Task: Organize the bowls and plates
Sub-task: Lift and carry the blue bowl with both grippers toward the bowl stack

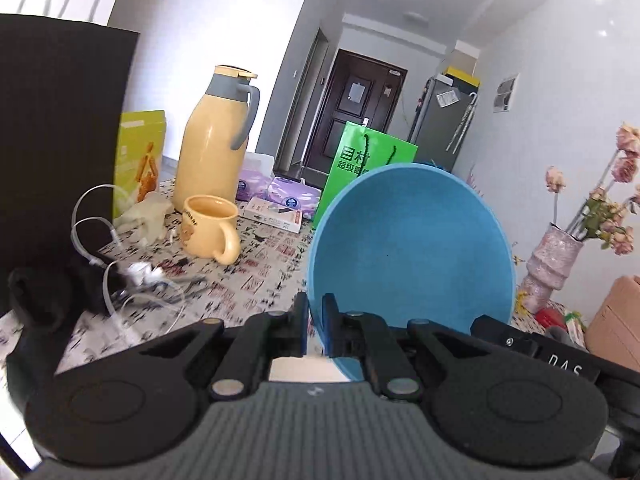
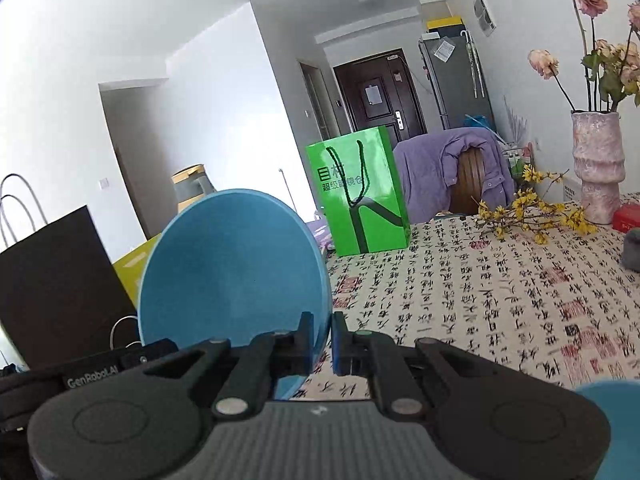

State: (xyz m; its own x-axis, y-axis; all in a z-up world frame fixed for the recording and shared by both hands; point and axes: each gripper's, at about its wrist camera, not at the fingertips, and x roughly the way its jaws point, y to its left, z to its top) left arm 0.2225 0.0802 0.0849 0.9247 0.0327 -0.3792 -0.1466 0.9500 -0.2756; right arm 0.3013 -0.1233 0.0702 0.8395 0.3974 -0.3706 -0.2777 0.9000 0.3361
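Note:
A blue bowl [image 1: 412, 248] stands tilted on its side, held up above the table between both grippers. My left gripper [image 1: 315, 322] is shut on the bowl's left rim. My right gripper [image 2: 322, 340] is shut on the rim of the same blue bowl [image 2: 232, 268], whose inside faces the camera. The edge of a second blue dish [image 2: 608, 392] shows at the lower right of the right wrist view.
The table wears a calligraphy-print cloth [image 2: 500, 292]. On it stand a yellow thermos [image 1: 212, 144], a yellow mug [image 1: 210, 228], a green paper bag [image 2: 358, 192], a dark paper bag [image 2: 60, 284], tissue packs [image 1: 288, 194], tangled cables [image 1: 120, 268] and a pink vase of flowers [image 2: 596, 164].

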